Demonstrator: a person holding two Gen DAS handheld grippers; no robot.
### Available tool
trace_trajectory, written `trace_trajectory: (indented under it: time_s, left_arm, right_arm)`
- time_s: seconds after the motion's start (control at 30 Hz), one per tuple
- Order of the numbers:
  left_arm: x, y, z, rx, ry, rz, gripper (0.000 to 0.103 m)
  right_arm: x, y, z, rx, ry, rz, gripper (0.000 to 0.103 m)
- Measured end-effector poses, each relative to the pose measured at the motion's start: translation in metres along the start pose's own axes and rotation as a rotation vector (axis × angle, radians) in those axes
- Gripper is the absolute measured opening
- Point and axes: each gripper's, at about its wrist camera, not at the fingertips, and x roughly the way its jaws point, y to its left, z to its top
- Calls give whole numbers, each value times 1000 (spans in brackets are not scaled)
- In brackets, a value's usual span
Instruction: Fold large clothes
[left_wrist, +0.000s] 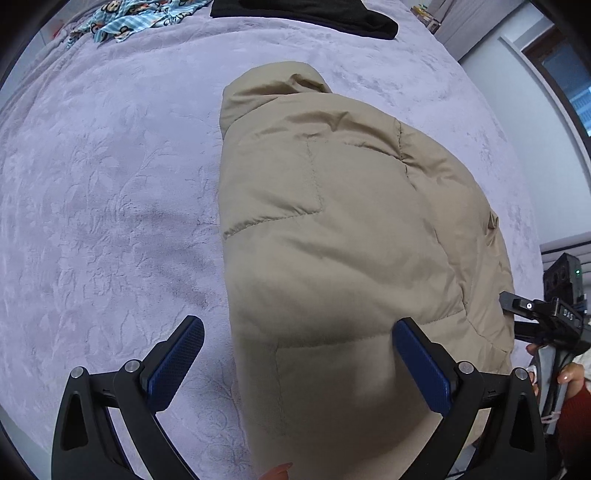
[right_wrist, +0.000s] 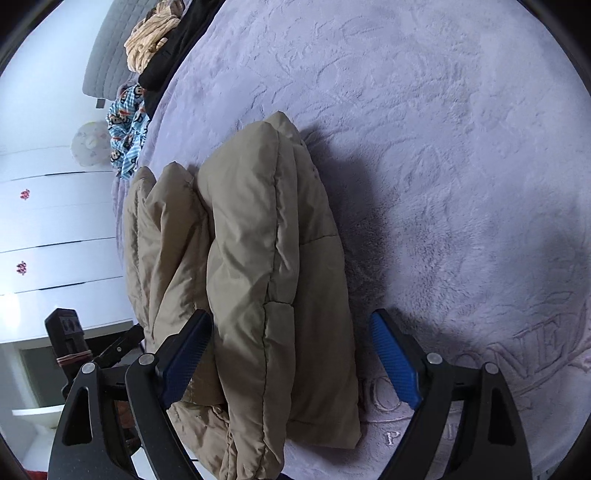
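A beige quilted puffer jacket (left_wrist: 351, 229) lies folded into a thick bundle on a lavender plush bedspread (left_wrist: 110, 203). My left gripper (left_wrist: 299, 332) is open, its blue pads (left_wrist: 177, 362) spread over the jacket's near left edge, holding nothing. In the right wrist view the jacket (right_wrist: 258, 277) shows as stacked layers seen from its end. My right gripper (right_wrist: 291, 328) is open, its jaws on either side of the bundle's near end, not pinching it. The right gripper's body also shows at the left wrist view's right edge (left_wrist: 554, 314).
A black garment (left_wrist: 314, 14) and a blue monkey-print cloth (left_wrist: 125, 22) lie at the bed's far end. A tan garment (right_wrist: 155, 37) lies beside a grey headboard (right_wrist: 110, 55). White drawers (right_wrist: 55, 221) stand past the bed's edge. A window (left_wrist: 569, 85) is at right.
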Motion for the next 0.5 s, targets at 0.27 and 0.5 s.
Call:
trace_trajectory:
  time_s: [0.27, 0.5]
  left_arm:
    - [26, 49, 13, -117, 57, -276, 103]
    - [59, 69, 20, -165, 107, -487, 103]
  right_arm:
    - [15, -18, 18, 37, 1, 90, 89]
    - [33, -24, 35, 101, -4, 343, 90]
